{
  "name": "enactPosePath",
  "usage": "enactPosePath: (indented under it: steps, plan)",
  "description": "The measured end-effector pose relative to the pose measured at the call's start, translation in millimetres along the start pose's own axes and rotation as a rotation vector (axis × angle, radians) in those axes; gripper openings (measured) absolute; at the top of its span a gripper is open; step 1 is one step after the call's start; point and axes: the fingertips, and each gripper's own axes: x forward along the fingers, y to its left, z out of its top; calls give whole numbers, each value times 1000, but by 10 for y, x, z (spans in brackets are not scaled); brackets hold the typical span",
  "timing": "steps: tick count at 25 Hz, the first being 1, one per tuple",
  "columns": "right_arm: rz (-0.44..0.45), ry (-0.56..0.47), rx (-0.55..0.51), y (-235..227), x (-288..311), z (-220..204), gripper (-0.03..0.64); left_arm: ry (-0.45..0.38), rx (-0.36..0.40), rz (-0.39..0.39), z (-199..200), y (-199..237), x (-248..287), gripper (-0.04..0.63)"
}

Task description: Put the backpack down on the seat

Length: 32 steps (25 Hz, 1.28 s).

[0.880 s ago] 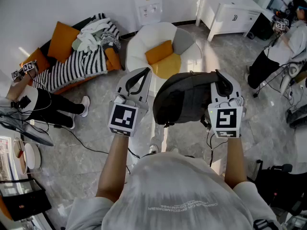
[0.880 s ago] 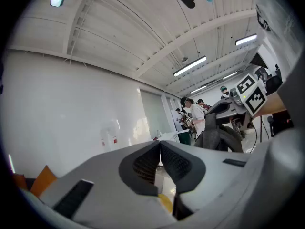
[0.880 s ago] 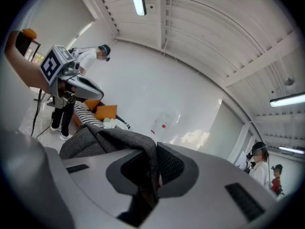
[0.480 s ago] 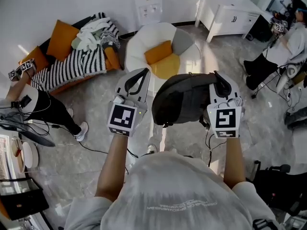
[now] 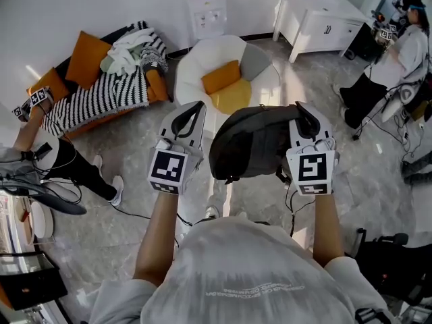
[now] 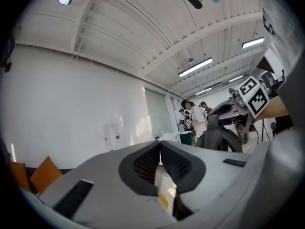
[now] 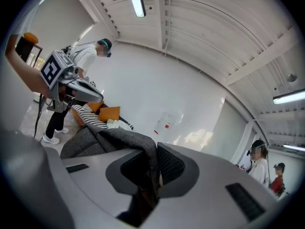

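right gripper (image 5: 303, 109) fingers clamp the backpack (image 5: 250, 144), apparently its strap; left gripper (image 5: 194, 106) fingers together, empty.

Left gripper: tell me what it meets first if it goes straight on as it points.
Probably nothing close: the left gripper points level, above the white chair, towards the far wall. Depth is unclear.

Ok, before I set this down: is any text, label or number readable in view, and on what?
Nothing reads clearly.
Shirt back: one line of print, too small to read.
Water dispenser: red label, too blurred to read.
Cubes on left gripper and right gripper: marker patterns, no words.
Backpack: no print visible.
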Motion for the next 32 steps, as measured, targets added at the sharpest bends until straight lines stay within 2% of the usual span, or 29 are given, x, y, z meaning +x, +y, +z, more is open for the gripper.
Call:
enactPosePath:
  steps: [5,13,19,27,32]
  plan:
    - [9,-3,-5,-24,-20,-66,34,2,-3,19,-4,-50,4,-2]
    - [51,-10,-15,-221,-224,-325,34,29,-7,64,-23,-458,-25,-2]
    - [72,28,-25,-259,-59,-535,34,46,-12,81,-81,-457,87,-2]
    - [61,51,-12,-417,171,-702,34,54,-16,63,-199,-420,416,-2]
    - [63,58,-8,-419,464,-769,34,54,-20,58,-327,-225,637,-2]
